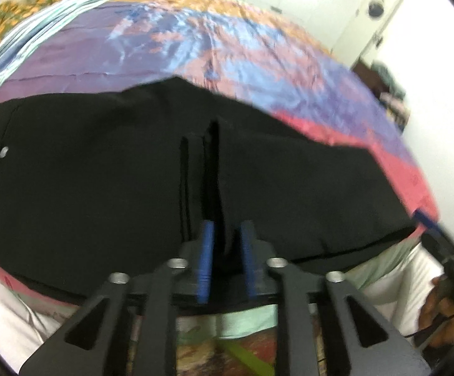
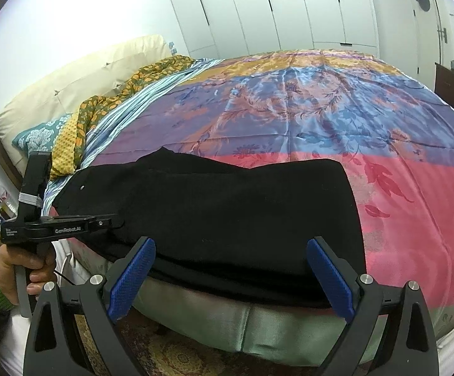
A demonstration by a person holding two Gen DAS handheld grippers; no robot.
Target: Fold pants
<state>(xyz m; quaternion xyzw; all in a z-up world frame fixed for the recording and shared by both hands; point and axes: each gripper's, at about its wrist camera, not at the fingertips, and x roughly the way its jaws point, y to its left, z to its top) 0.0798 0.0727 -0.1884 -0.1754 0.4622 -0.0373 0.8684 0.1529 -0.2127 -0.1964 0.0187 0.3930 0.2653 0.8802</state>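
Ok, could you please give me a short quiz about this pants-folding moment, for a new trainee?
1. True or false: the left gripper is pinching a fold of the black pants.
2. The right gripper is: A) shut on the pants, B) open near the bed edge, C) out of view.
3. Fill in: the pants lie on a colourful ____.

Key: 1 true; 2 B; 3 bedspread.

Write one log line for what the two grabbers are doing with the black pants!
left gripper: shut on pants near edge | right gripper: open, not holding | pants: flat on bedspread | fold: not finished
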